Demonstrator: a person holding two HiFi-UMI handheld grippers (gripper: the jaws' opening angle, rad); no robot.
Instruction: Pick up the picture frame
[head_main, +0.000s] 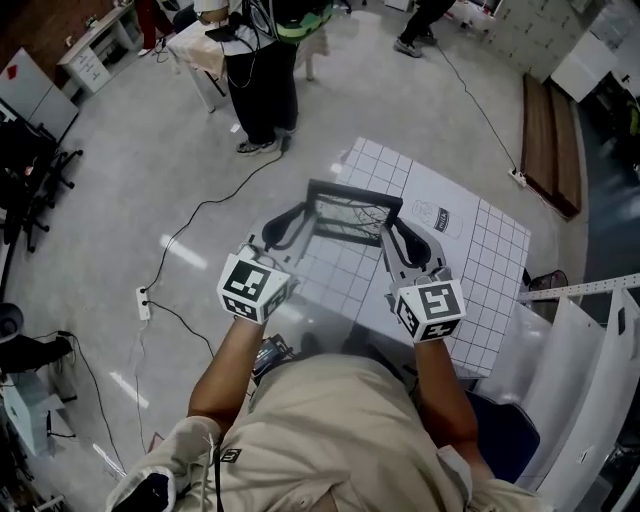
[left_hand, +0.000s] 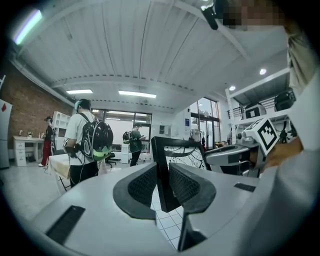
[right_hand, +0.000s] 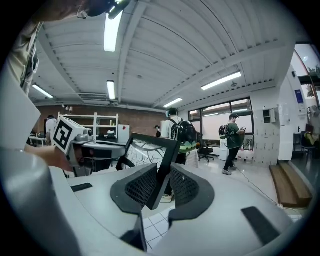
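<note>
Head view has the picture frame (head_main: 355, 212) stretched between my two claws over the gridded table (head_main: 490, 260), with my left claw (head_main: 288, 228) clamped on its left side bar and my right claw (head_main: 398, 243) clamped on the right one. I grip both sides so the load is shared and the thin frame cannot swing or twist; each gripper view shows a dark bar pinched between ribbed pads (left_hand: 142, 186). It looks raised off the table, though I cannot be sure.
</note>
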